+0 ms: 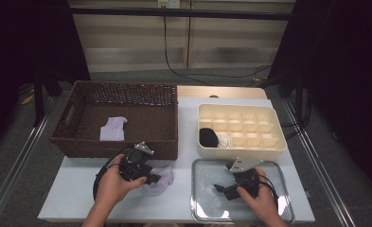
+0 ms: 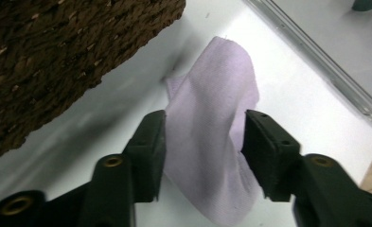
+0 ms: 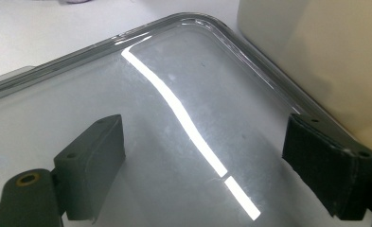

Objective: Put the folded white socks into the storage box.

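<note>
A lilac cloth lies crumpled on the white table just in front of the wicker basket. My left gripper is down at it. In the left gripper view the cloth runs up between the two jaws of the left gripper, which stand apart on either side of it without squeezing it. My right gripper hovers over the shiny metal tray. The right gripper view has the right gripper wide open with only the bare tray between its jaws.
A second lilac cloth lies inside the basket, whose brown wall is close on the left gripper's left. A cream compartment box behind the tray holds a black item and a white one; its wall borders the tray.
</note>
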